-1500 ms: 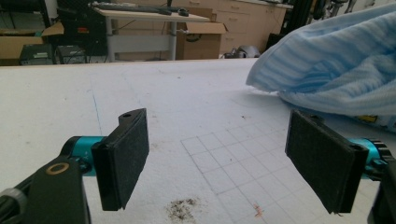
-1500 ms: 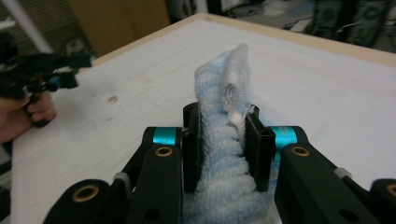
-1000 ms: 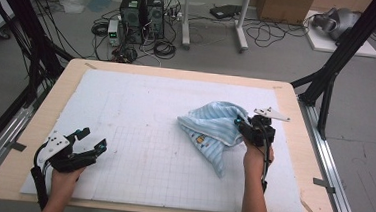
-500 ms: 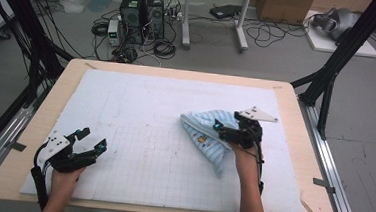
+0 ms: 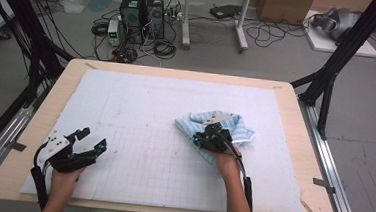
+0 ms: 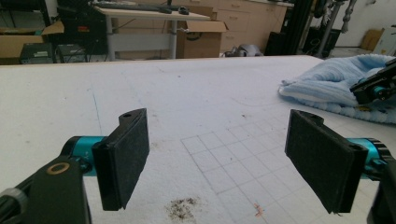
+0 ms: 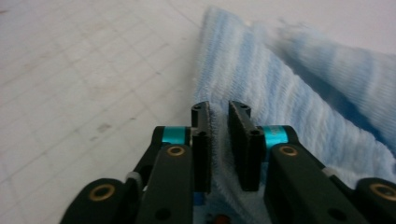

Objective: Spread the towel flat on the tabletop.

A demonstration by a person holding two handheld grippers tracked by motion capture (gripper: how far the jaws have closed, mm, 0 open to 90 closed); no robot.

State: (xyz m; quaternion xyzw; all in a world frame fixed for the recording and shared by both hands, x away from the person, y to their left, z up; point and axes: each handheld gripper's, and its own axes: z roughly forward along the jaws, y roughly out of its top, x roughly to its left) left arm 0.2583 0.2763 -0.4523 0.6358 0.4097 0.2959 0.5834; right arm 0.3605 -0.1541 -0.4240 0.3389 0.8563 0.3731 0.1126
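Observation:
A light blue striped towel (image 5: 237, 128) lies crumpled on the white foam mat (image 5: 166, 99), right of centre. My right gripper (image 5: 201, 140) is down on the towel's near left part. In the right gripper view a fold of the towel (image 7: 289, 93) runs up between the two pads of the right gripper (image 7: 218, 111), which have just been closing and now pinch it. My left gripper (image 5: 93, 138) rests at the mat's near left corner, jaws wide open with nothing between them. From the left gripper (image 6: 217, 135) the towel (image 6: 327, 84) lies far off to the right.
The mat covers a wooden table (image 5: 295, 118) and carries a faint printed grid (image 5: 162, 159) on its near half. Black frame poles (image 5: 328, 75) stand at the table's corners. Computers and cables (image 5: 142, 12) sit on the floor beyond the far edge.
My right gripper has moved left and down onto the towel, opened wide halfway through, and closed on a fold. The towel has bunched toward the left. The left gripper has stayed put.

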